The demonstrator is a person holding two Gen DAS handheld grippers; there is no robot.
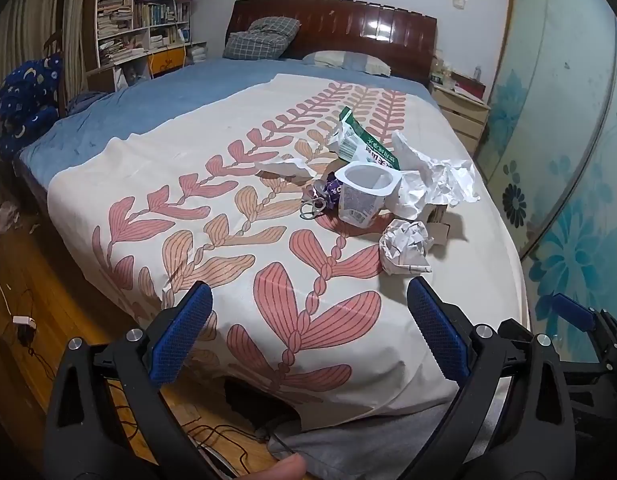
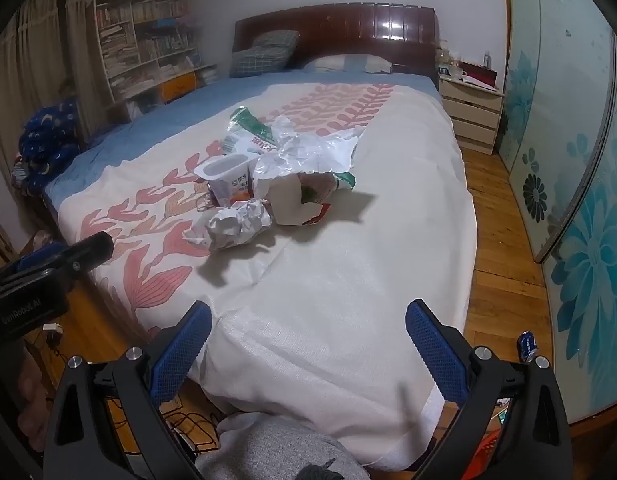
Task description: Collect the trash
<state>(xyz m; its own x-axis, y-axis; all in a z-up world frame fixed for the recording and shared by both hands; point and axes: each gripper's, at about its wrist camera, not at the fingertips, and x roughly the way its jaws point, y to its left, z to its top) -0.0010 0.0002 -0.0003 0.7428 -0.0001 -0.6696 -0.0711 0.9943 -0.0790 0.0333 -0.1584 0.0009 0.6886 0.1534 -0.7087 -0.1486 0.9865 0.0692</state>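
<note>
A pile of trash lies on the bed's leaf-patterned cover (image 1: pixel 212 240). It holds a white yogurt cup (image 1: pixel 364 196), a crumpled paper ball (image 1: pixel 404 250), crumpled white sheets (image 1: pixel 436 184), a green-and-white wrapper (image 1: pixel 360 140) and a purple wrapper (image 1: pixel 330 192). In the right wrist view I see the cup (image 2: pixel 228 178), the paper ball (image 2: pixel 238 226), a torn carton (image 2: pixel 300 200) and the white sheets (image 2: pixel 308 152). My left gripper (image 1: pixel 308 336) is open and empty above the bed's foot, short of the pile. My right gripper (image 2: pixel 308 352) is open and empty, also short of the pile.
A crushed blue can (image 2: pixel 527 347) lies on the wooden floor right of the bed. Cables (image 1: pixel 24 320) lie on the floor at left. A nightstand (image 2: pixel 470 108) stands by the headboard, sliding wardrobe doors (image 2: pixel 580 200) at right, a bookshelf (image 1: pixel 140 12) at far left.
</note>
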